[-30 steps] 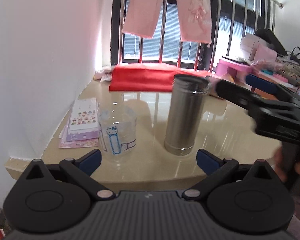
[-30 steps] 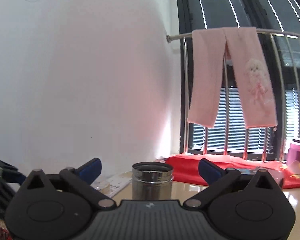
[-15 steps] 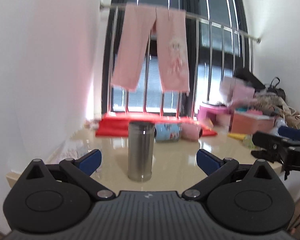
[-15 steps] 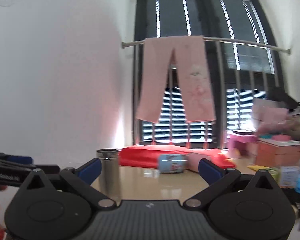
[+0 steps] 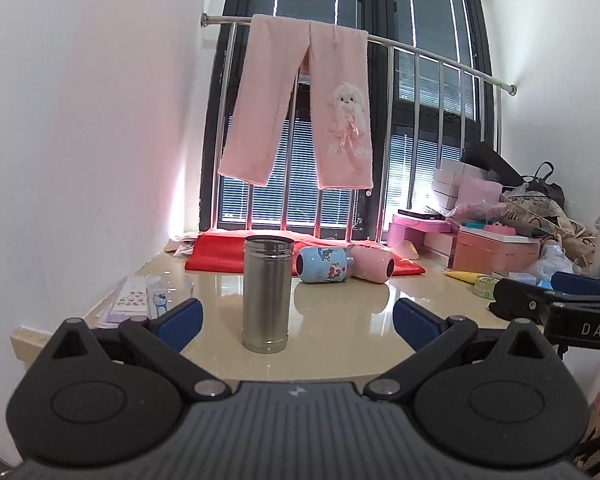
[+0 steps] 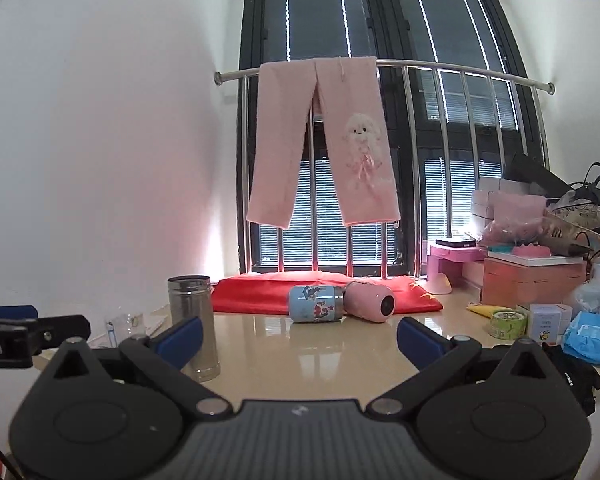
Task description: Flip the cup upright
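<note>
Left wrist view, left gripper point(image 5: 296, 318) wide open, empty, right gripper point(image 6: 298, 336) likewise, both now farther back from upright steel cup point(image 5: 266, 292).

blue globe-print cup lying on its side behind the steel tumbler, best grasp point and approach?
Take the blue cup across the middle of its barrel, coming from above with the fingers on its near and far sides. It lies lengthwise left to right, and the pink cup sits against its right end, so the ends are poor access. The right gripper is open and likely nearer; the steel tumbler stands well left.
</note>
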